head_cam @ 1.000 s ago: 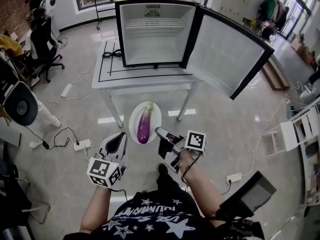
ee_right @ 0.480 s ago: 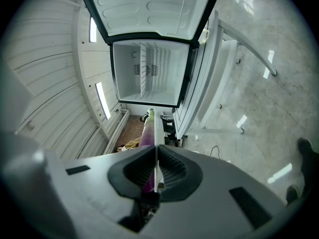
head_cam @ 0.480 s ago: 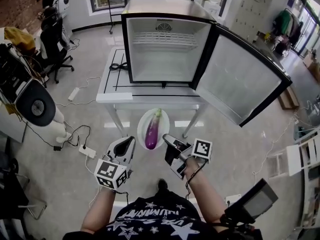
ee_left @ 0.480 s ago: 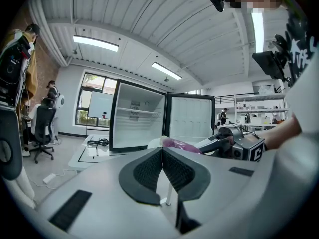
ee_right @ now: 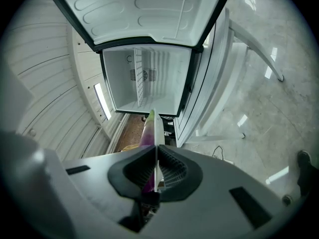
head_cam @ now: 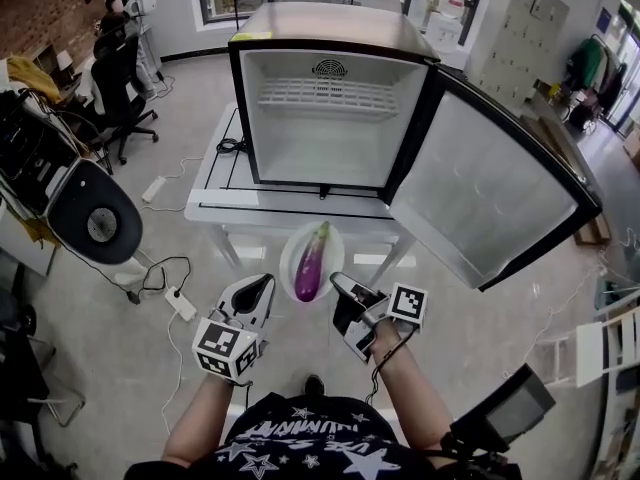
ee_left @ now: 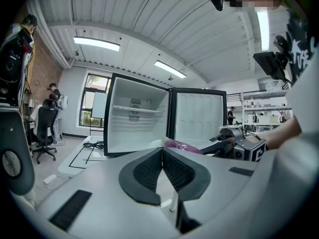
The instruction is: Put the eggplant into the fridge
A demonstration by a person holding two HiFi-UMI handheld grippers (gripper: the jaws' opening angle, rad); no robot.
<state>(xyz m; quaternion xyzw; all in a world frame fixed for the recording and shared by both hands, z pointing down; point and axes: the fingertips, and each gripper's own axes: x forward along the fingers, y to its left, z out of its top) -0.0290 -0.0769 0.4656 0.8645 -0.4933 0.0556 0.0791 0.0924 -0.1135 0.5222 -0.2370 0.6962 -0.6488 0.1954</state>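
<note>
A purple eggplant [head_cam: 311, 265] with a green stem lies on a white plate [head_cam: 291, 255] held in the air, low in front of the table. My right gripper [head_cam: 335, 280] is shut on the plate's right rim; in the right gripper view the plate [ee_right: 156, 128] shows edge-on between the jaws with the eggplant [ee_right: 147, 133] on it. My left gripper [head_cam: 262, 285] is shut and empty, just left of the plate. The fridge [head_cam: 330, 118] stands open on the table, its inside bare apart from a wire shelf [head_cam: 333, 96]. In the left gripper view the eggplant [ee_left: 182, 146] peeks over my left gripper [ee_left: 162, 151].
The fridge door [head_cam: 490, 193] swings out to the right, over the floor. The white table [head_cam: 215, 193] has black tape lines and a cable on it. A power strip [head_cam: 181, 305] and cords lie on the floor at left, beside a round grey machine [head_cam: 95, 223] and an office chair [head_cam: 120, 78].
The plate with the eggplant and both grippers have come closer to the fridge and table. Both grippers keep the same hold and spacing.
</note>
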